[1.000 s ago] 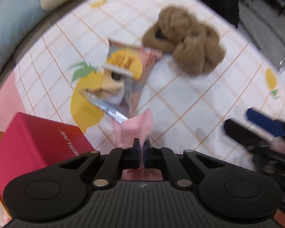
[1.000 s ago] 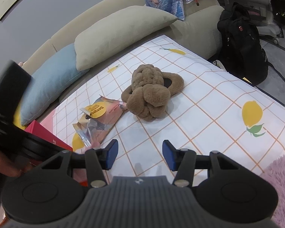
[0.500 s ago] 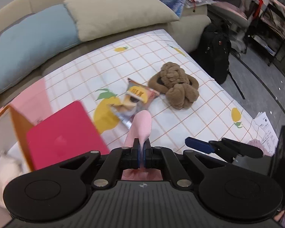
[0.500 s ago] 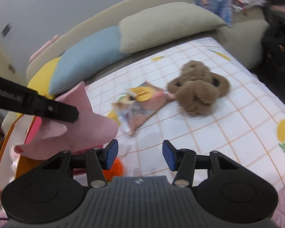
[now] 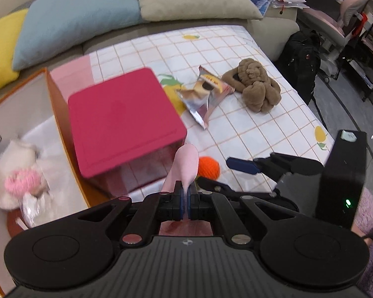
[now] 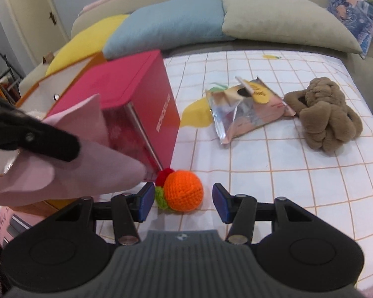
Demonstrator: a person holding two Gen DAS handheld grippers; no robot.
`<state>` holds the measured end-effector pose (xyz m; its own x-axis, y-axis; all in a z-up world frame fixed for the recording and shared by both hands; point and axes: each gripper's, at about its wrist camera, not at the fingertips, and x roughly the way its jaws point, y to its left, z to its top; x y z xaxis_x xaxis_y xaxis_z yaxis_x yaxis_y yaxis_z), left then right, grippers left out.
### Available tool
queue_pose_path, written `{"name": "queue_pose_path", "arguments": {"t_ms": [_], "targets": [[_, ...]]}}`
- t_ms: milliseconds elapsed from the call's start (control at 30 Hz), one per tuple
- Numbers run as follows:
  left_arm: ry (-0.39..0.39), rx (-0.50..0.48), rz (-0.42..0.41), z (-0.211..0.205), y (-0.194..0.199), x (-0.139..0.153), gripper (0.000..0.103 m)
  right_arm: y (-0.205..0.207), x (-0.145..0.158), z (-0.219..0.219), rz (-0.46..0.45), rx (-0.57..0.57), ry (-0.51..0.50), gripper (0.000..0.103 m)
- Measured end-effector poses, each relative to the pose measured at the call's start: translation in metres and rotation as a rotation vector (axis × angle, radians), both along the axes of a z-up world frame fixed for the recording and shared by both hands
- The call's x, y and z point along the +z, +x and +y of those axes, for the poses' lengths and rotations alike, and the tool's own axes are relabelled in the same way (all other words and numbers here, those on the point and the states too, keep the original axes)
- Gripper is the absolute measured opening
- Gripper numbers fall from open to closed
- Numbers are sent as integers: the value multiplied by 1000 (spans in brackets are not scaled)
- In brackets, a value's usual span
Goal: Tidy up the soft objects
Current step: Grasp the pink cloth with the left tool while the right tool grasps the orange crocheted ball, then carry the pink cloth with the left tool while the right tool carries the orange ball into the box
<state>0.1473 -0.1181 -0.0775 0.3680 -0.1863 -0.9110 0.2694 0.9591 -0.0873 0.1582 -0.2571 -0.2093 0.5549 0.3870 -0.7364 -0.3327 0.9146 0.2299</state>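
Right wrist view: crocheted orange ball [image 6: 184, 190] newly between spread right gripper [image 6: 183, 201]; left gripper [image 5: 185, 200] still pinching pink cloth [image 5: 184, 168].

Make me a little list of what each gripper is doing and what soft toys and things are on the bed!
left gripper: shut on pink cloth
right gripper: open, just in front of orange crochet ball
brown plush: lying on checked sheet
snack bag: torn open, beside brown plush
red box: next to orange bin
orange bin contents: white and pink plush
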Motion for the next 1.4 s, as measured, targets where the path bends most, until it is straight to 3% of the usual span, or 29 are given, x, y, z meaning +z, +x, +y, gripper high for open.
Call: {"name": "queue_pose_path", "arguments": {"t_ms": [333,633,667,867,1167,1400], "targets": [[-3,22,6,8,-10,-4,3,7,-11,8,2,27,-17,53],[-38,29,-23,14,-17,8,3,6,-10,6,1,31,2,44],[-45,30,-29,15,-18,10,3,5,-8,5,-5,28,9,37],[-99,37,-78,27,-31,31,3,-3,4,1,-49,-15,-26,37],[-213,120,-199,77,-57,75,3,-33,50,-14,-113,-117,20,37],[-223,254,-277,129,-55,92,3,-56,105,15,-206,-30,111,37]]}}
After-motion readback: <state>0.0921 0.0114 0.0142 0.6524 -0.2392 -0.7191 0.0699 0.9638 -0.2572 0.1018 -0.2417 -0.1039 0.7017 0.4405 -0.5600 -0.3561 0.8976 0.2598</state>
